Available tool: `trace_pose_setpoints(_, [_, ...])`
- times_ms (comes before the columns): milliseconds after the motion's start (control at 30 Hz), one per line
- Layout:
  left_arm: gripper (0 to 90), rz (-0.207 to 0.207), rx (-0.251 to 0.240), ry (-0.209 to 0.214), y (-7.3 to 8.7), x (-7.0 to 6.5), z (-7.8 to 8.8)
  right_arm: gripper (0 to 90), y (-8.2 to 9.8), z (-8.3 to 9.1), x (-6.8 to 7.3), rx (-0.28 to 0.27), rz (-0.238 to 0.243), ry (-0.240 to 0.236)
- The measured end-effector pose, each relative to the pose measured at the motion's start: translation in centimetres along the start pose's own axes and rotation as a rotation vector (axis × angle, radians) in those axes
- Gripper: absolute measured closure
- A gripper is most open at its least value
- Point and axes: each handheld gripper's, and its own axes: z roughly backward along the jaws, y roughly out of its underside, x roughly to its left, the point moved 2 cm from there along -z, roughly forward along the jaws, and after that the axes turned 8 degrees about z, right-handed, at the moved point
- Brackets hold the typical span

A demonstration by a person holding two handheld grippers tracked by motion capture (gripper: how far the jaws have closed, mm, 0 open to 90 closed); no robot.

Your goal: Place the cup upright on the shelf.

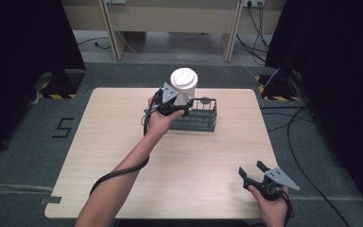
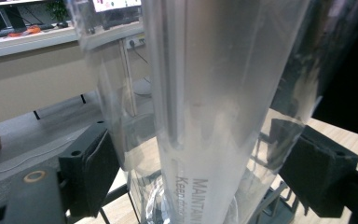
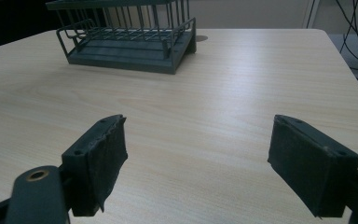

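Note:
A tall clear plastic tumbler (image 1: 184, 85) with a white lid is held upright over the left end of a dark wire rack (image 1: 199, 116) at the far middle of the table. My left gripper (image 1: 176, 108) is shut on the tumbler's lower body. In the left gripper view the clear tumbler (image 2: 214, 112) stands between both pads, with printed text low on it and the rack's wires (image 2: 275, 205) below. My right gripper (image 1: 255, 171) rests near the front right corner, open and holding nothing. The right gripper view shows its pads (image 3: 98, 163) apart over bare wood, the rack (image 3: 130, 39) farther off.
The light wood table (image 1: 123, 142) has open room across its left half and middle. Beyond the far edge are a grey floor, wooden furniture legs (image 1: 113, 33) and cables (image 1: 260, 23). Black curtains hang on both sides.

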Motion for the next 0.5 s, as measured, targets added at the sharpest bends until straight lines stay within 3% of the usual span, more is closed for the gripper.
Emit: trace_pose_setpoints(500, [17.9, 0.016, 0.032, -0.032, 0.6, 0.5, -1.7, 19.5, 0.0, 0.0, -0.1, 0.000, -0.008, -0.003])
